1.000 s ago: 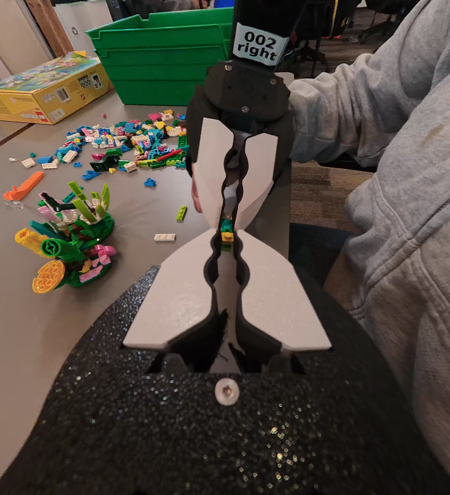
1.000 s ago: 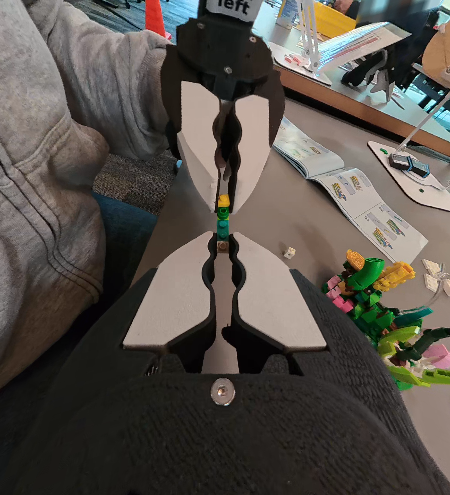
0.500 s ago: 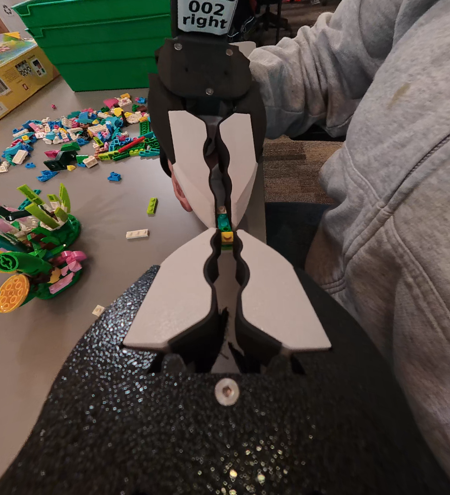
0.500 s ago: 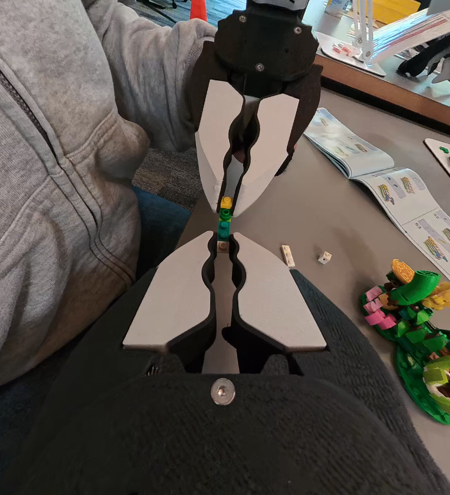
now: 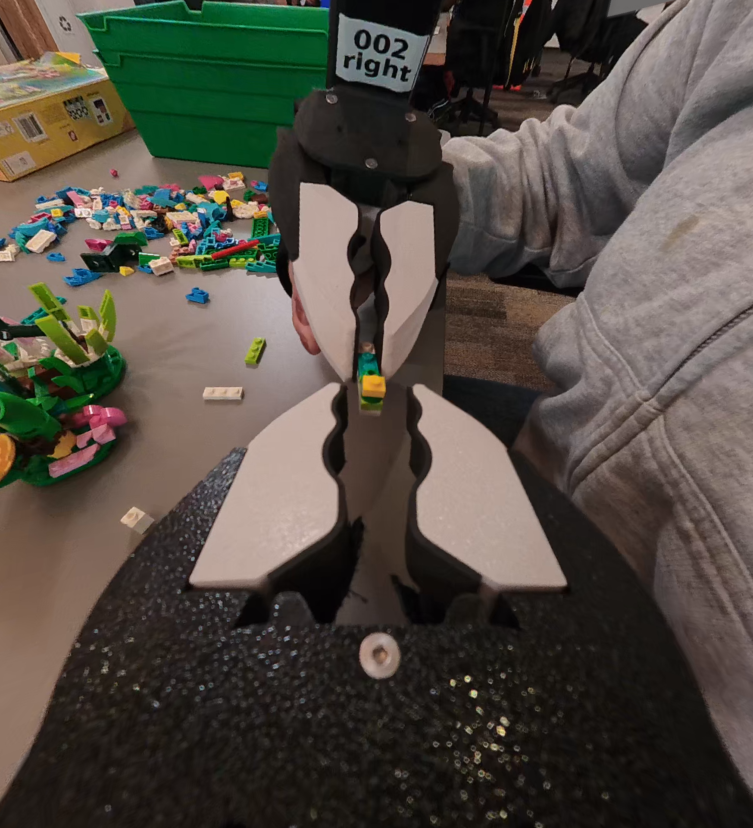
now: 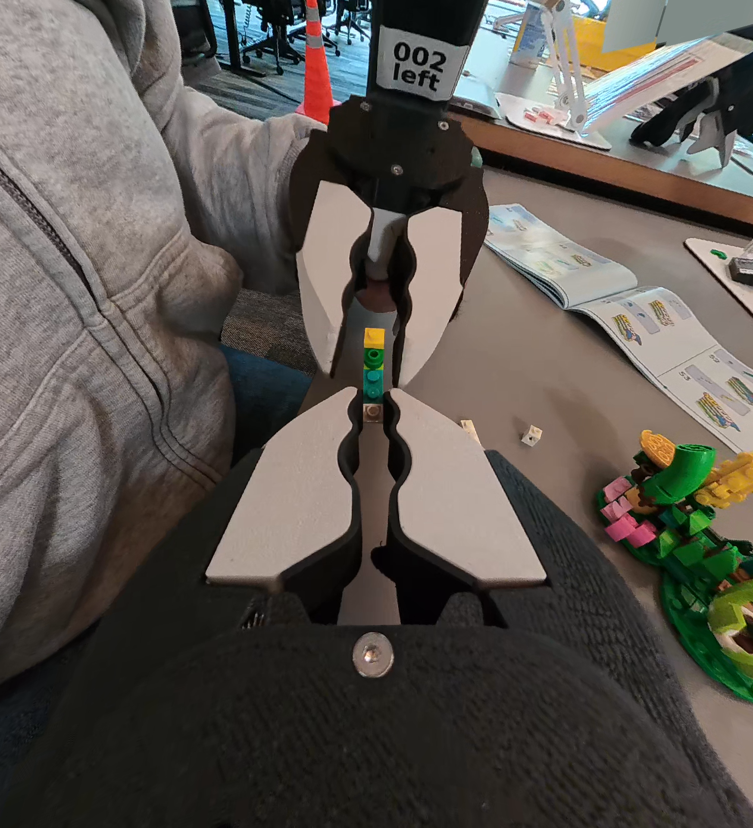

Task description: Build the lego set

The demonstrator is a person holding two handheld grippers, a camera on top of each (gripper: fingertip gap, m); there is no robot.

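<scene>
A small strip of joined bricks (image 6: 373, 363), with a yellow end, green and teal pieces and a grey end, hangs above the table edge between the two grippers. My right gripper (image 6: 373, 398) is shut on the strip's grey and teal end. It also shows in the left wrist view (image 5: 367, 358), pinching the strip (image 5: 372, 385). My left gripper (image 5: 374, 394) is open around the yellow end, with a gap on each side between pad and brick. The right wrist view shows the left gripper (image 6: 365, 372) the same way, its fingers apart beside the yellow brick.
A green flower model (image 5: 38, 403) stands on the grey table, also seen in the right wrist view (image 6: 701, 537). A pile of loose bricks (image 5: 164, 233), stacked green bins (image 5: 213, 80) and a yellow box (image 5: 29, 116) lie beyond. An open booklet (image 6: 634, 313) lies on the right. A person's grey sleeve (image 5: 634, 269) is close. The grippers are tip to tip, or close to it.
My left gripper's jaws have opened and let go of the strip's yellow end. The strip stays in the right gripper's grasp. Both views shifted slightly.
</scene>
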